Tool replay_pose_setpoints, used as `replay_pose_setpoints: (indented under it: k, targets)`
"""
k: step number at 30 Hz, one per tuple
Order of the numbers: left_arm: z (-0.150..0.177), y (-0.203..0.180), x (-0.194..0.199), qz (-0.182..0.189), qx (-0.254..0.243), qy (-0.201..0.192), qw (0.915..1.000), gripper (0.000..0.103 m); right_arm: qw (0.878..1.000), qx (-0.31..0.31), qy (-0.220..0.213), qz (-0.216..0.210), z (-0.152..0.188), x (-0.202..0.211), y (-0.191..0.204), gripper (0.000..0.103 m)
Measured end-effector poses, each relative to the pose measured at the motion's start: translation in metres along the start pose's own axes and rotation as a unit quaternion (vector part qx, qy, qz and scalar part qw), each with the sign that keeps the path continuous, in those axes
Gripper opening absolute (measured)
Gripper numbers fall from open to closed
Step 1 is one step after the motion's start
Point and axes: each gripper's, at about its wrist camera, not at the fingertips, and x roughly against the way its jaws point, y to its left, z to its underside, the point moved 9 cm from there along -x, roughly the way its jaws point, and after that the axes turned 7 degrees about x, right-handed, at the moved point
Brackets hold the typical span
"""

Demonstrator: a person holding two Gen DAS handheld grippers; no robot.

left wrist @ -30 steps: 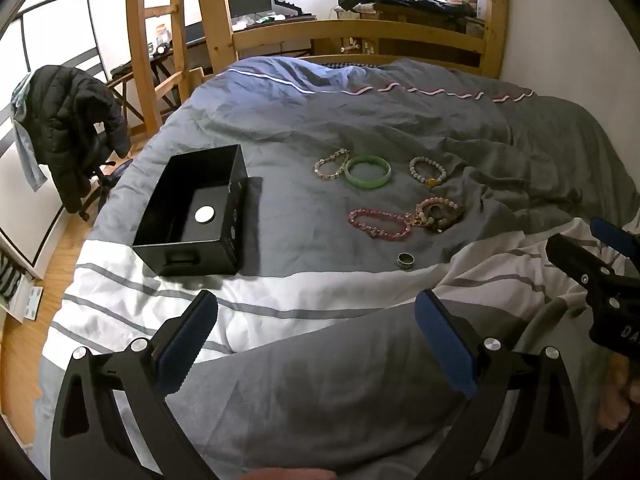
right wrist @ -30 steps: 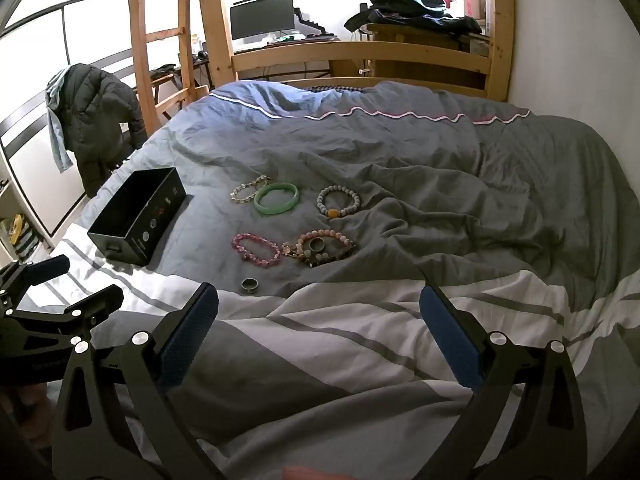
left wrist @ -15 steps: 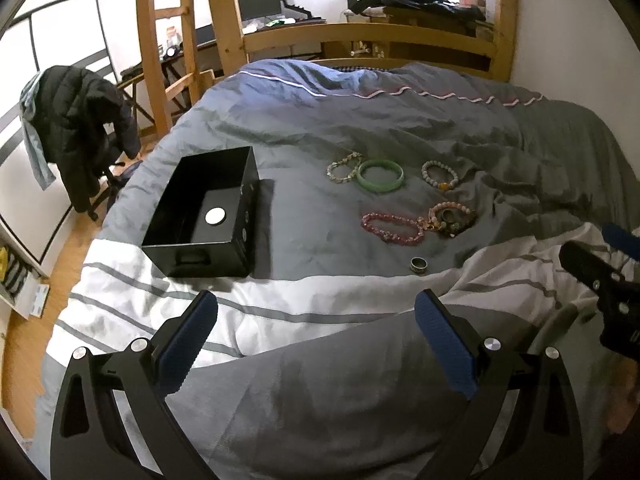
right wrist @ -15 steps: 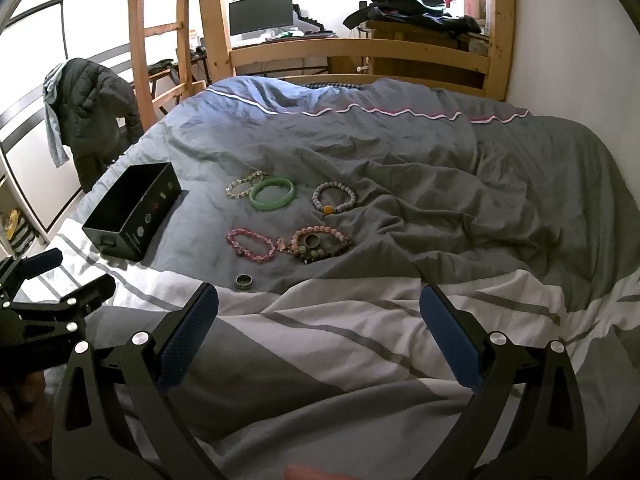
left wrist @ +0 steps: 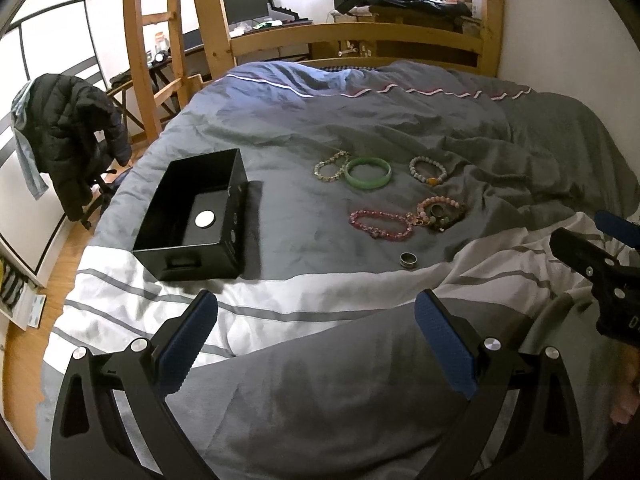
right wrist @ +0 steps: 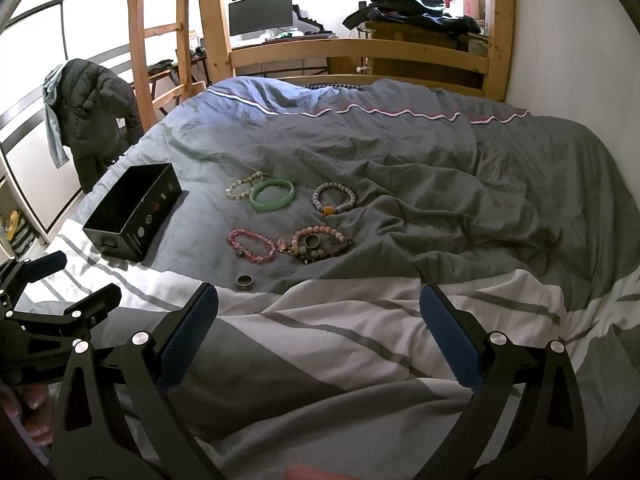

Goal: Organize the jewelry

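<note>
An open black box (left wrist: 192, 216) (right wrist: 132, 212) sits on the grey duvet at the left. Right of it lie a green bangle (left wrist: 368, 173) (right wrist: 273, 195), a pale bead bracelet (left wrist: 330, 166), a grey bead bracelet with an orange bead (left wrist: 427, 170) (right wrist: 334, 199), a pink bead bracelet (left wrist: 380, 225) (right wrist: 251, 245), a tangle of bracelets with a ring (left wrist: 440, 213) (right wrist: 318, 243), and a metal ring (left wrist: 409, 260) (right wrist: 245, 282). My left gripper (left wrist: 316, 344) and right gripper (right wrist: 318, 336) are open and empty, hovering short of the jewelry.
A wooden bed frame (left wrist: 360, 40) and ladder (left wrist: 156, 40) stand behind the bed. A chair with a dark jacket (left wrist: 68, 136) stands left of the bed. A desk with a monitor (right wrist: 260, 16) is at the back. A wall runs along the right.
Both grippers have moved a little forward and to the left; the box and jewelry appear slightly shifted in view. Nothing has been picked up.
</note>
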Motion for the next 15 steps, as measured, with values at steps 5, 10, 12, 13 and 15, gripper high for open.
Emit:
replay_pose_setpoints:
  k: [5,10,12,13,15]
  targets:
    - [0.0008,-0.0001,0.0,0.001,0.0,0.001,1.0,0.097,1.0,0.0,0.0,0.0,0.0001,-0.0003,0.0001,0.1]
    - [0.0017,-0.0002,0.0006,0.002,-0.003,0.001,1.0,0.097,1.0,-0.001,0.0,0.0,0.0001,-0.0002,0.0002,0.1]
    - [0.0019,-0.0008,0.0005,0.003,-0.005,0.001,1.0,0.097,1.0,-0.001,0.0,0.0,-0.0001,-0.0003,0.0001,0.1]
    - [0.0019,-0.001,0.0005,0.003,-0.005,0.0,1.0,0.097,1.0,-0.001,0.0,0.0,-0.0001,-0.0003,0.0001,0.1]
    - [0.0017,-0.001,0.0005,0.003,-0.005,0.0,1.0,0.097,1.0,-0.001,0.0,0.0,0.0,-0.0001,0.0001,0.1]
